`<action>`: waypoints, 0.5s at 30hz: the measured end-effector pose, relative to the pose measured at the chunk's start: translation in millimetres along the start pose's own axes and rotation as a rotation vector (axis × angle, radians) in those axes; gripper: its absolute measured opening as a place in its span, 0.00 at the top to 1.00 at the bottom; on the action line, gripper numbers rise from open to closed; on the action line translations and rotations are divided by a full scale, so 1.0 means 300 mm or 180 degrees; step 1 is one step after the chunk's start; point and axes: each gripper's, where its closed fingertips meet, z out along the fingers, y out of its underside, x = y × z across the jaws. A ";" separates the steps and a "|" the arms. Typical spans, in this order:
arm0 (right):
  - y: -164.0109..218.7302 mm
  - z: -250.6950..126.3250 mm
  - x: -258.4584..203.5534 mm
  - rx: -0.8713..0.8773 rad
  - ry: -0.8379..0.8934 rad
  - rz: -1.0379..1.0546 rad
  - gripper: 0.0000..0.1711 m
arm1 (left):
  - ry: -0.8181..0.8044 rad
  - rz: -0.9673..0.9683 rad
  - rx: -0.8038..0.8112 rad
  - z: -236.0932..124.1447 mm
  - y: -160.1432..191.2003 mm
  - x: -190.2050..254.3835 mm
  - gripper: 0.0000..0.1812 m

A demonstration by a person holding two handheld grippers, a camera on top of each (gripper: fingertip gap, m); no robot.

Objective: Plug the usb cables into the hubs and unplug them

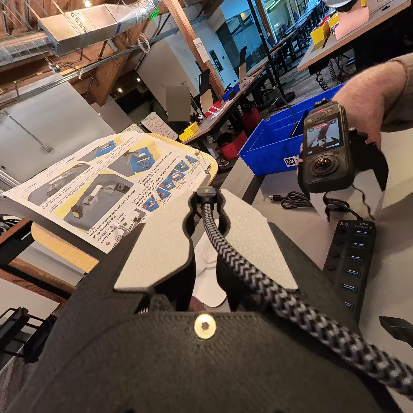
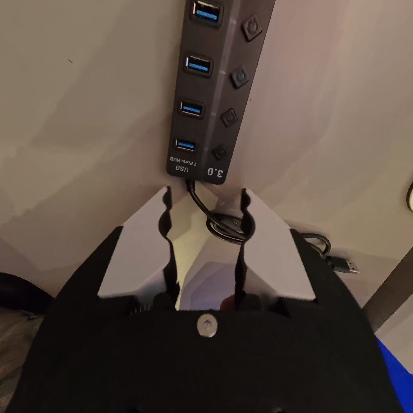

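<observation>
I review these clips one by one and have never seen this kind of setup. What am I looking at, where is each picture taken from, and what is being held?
There is no robot here. A person holds a two-finger gripper in each hand, and each gripper carries a wide-angle camera looking forward along its fingers.

The left wrist view shows the left gripper raised above the table, shut on a braided USB cable just behind its plug. Farther off in that view is the right gripper, with its camera, in the person's hand.

The right wrist view looks down past the open, empty right gripper at a black USB hub lying on the pale table. The ports in view are empty. The hub's own thin cord lies coiled between the fingers. A blue bin and an instruction sheet sit behind.
</observation>
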 end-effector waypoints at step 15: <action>-0.083 0.011 0.000 0.0161 0.0026 -0.0094 0.72 | 0.0050 0.0077 -0.0079 0.007 0.015 0.017 0.91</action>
